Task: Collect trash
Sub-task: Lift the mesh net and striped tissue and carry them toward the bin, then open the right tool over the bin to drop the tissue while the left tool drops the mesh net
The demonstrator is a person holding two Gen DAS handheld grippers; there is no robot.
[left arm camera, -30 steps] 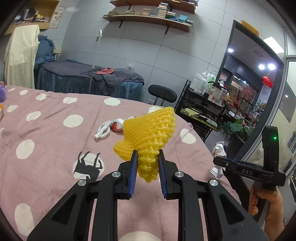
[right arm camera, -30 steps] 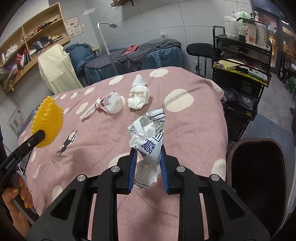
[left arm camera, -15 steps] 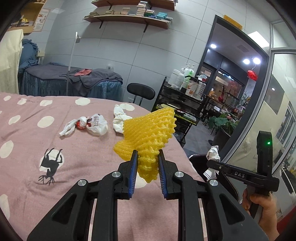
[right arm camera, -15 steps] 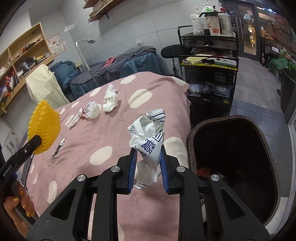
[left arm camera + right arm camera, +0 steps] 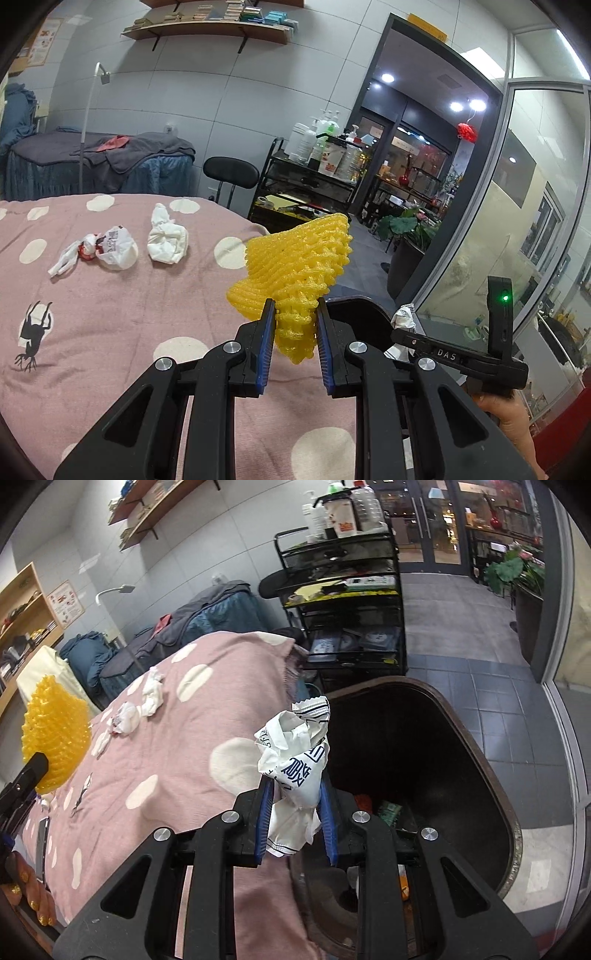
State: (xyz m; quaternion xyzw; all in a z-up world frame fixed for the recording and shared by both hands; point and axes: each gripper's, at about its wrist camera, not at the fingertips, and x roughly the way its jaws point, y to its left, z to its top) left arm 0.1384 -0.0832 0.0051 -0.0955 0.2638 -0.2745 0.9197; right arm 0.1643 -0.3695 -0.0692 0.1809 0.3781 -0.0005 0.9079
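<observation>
The left gripper (image 5: 295,332) is clamping a yellow foam fruit net (image 5: 295,266) between its blue pads, holding it above the edge of the pink polka-dot bedspread (image 5: 110,302). The right gripper (image 5: 295,805) is pinching a crumpled white wrapper with blue print (image 5: 295,753), holding it at the rim of the dark trash bin (image 5: 461,746), which is sitting on the tiled floor just beside the bed and is already containing some litter. Two items are lying on the bedspread, near each other: a crumpled white tissue (image 5: 166,242) and a knotted white plastic bag (image 5: 110,249). A black wire cart (image 5: 343,602) is standing beyond the bin.
</observation>
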